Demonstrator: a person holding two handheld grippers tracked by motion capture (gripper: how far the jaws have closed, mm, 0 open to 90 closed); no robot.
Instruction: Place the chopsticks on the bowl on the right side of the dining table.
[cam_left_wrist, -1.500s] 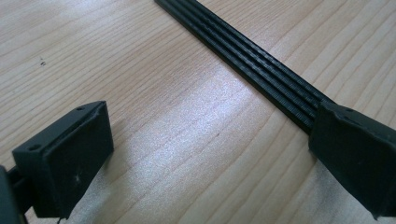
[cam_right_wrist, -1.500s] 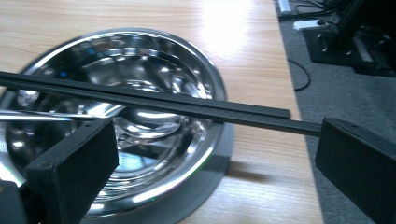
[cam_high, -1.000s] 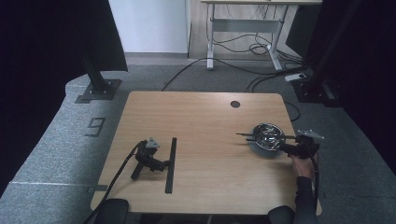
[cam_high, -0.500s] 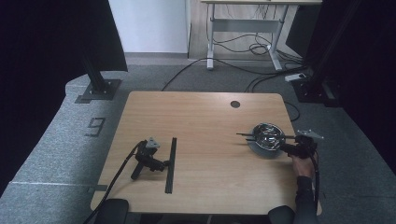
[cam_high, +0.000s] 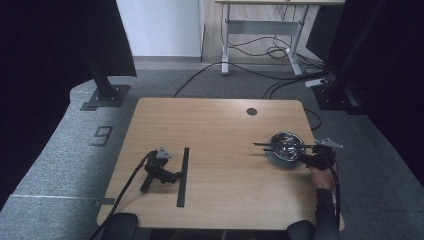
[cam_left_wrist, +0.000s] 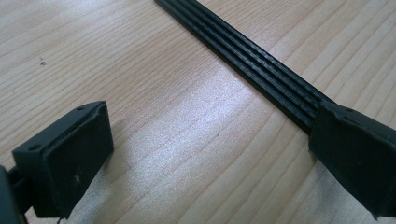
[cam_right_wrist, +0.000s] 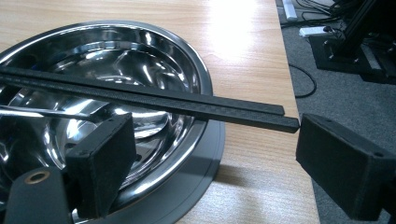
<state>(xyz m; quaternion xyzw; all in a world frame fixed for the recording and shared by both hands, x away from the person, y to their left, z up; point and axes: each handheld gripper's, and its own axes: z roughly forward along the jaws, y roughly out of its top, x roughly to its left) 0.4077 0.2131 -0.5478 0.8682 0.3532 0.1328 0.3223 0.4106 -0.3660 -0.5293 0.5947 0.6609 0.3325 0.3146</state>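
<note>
A: Report the left claw (cam_high: 176, 176).

B: It lies on the wooden worktop (cam_high: 220, 120) at the near left, with no hand on it. Its jaws stand released, bare wood between them. In the left claw's own view, one jaw sits at the edge of a long black ribbed strip (cam_left_wrist: 243, 60); whether it touches the strip cannot be told. In the high view this strip runs lengthwise just beside the claw.

A: Report the right claw (cam_high: 303, 158).

B: A hand (cam_high: 320, 177) holds it at the right edge of the worktop. Its jaws are released and grasp nothing.

A: Where is the bowl?

B: A shiny metal bowl (cam_right_wrist: 154, 60) stands on a grey round plate (cam_right_wrist: 196, 186) near the right edge, just ahead of the right claw. A pair of black sticks (cam_right_wrist: 187, 105) rests across the bowl's rim, the near ends pointing between the jaws.
</note>
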